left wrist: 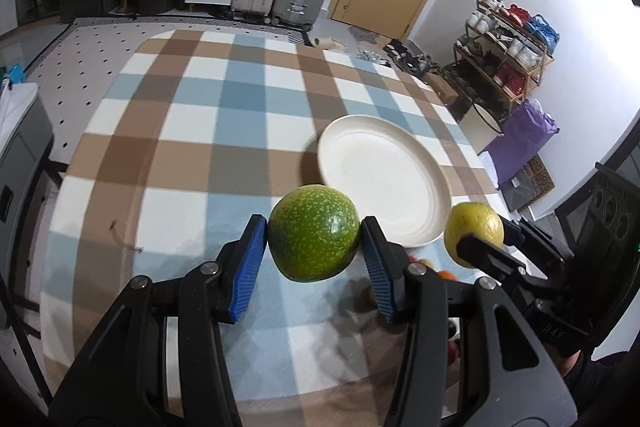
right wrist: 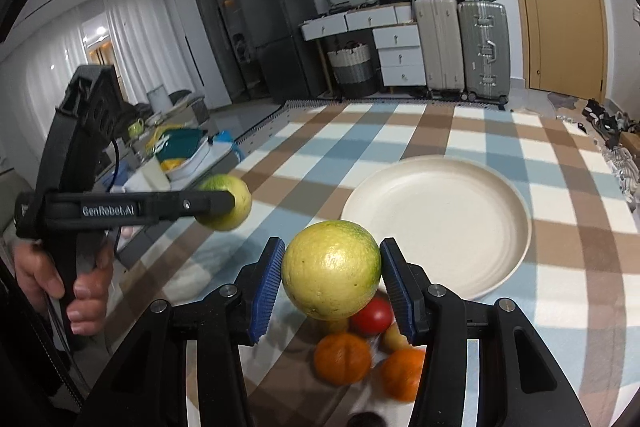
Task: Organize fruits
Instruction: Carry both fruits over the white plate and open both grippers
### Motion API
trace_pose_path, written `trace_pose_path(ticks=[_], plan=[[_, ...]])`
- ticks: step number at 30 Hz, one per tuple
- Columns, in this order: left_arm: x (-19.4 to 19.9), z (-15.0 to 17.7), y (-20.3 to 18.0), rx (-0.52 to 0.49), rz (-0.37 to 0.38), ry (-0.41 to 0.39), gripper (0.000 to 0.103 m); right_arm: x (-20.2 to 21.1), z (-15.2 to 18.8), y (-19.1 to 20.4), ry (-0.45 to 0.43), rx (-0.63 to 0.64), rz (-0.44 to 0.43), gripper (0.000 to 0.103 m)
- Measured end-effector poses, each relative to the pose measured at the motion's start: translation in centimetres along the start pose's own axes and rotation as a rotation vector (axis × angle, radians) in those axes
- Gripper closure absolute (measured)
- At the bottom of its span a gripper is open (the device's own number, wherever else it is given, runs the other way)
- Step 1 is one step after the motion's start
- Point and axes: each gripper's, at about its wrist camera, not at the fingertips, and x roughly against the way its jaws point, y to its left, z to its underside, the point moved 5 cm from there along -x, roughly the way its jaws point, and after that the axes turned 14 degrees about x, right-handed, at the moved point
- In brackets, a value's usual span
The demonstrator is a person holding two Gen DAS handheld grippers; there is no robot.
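While "GenRobot.AI" marks its arm, left gripper (left wrist: pixel 314 233) clamps green fruit (left wrist: pixel 314 233); right gripper (right wrist: pixel 331 271) clamps yellow fruit (right wrist: pixel 331 271).

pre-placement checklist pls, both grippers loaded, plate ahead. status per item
1. Left gripper clamped on green fruit: ok, both pads touch it.
2. Right gripper clamped on yellow-green fruit: ok.
3. Plate free to receive: ok, nothing on it.
4. Both fruits lifted clear of the checked cloth: ok.
5. Grippers apart from each other: ok, a gap shows in both views.
6. Remaining fruit pile stable below the right gripper: cannot tell, partly hidden and blurred.
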Motion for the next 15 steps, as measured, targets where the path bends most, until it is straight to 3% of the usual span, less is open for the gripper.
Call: trace_pose_path(ticks=[15], plan=[[-6.6,-3.7,-5.2,-0.033,0.080,0.084,0.057,-0.6,-2.2,-6.1,-0.018,-0.108,-0.017,0.053]])
